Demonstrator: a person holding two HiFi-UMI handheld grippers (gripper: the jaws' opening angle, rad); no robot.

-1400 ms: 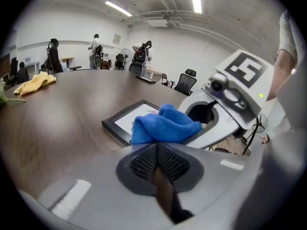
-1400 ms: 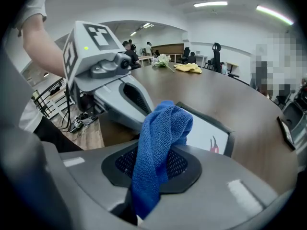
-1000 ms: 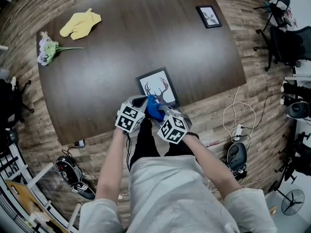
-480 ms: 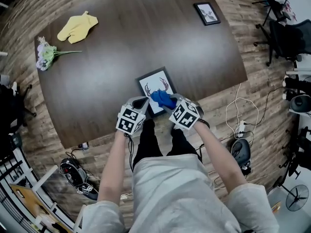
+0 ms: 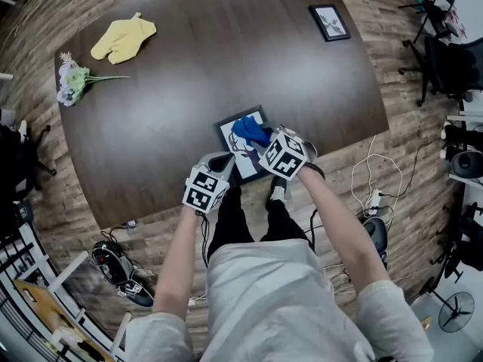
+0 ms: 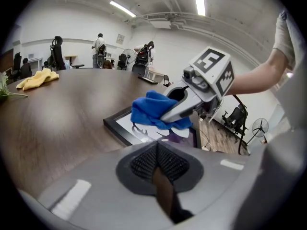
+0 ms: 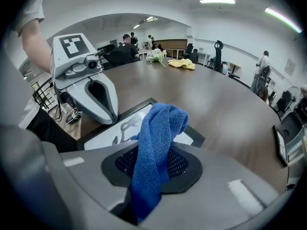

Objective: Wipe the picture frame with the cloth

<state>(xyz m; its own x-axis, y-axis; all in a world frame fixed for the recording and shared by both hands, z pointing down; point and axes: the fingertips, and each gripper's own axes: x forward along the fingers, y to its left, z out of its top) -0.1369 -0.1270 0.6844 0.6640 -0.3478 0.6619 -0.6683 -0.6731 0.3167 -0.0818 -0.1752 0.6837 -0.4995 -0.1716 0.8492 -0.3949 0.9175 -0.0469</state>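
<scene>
Right gripper clenched on blue cloth; cloth now higher, up on the glass of the picture frame at table centre-bottom, earlier at its lower edge; left gripper jaws together, empty, lower left of frame, barely moved.

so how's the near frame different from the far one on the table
The near frame looks larger and lies at the table's near edge; the far frame looks smaller, by the far right corner. The near frame has the cloth on it, held in the right gripper's jaws; the far frame is bare. The near frame shows antlers; the far frame's print is too small to read. Both lie flat, with black rims.
</scene>
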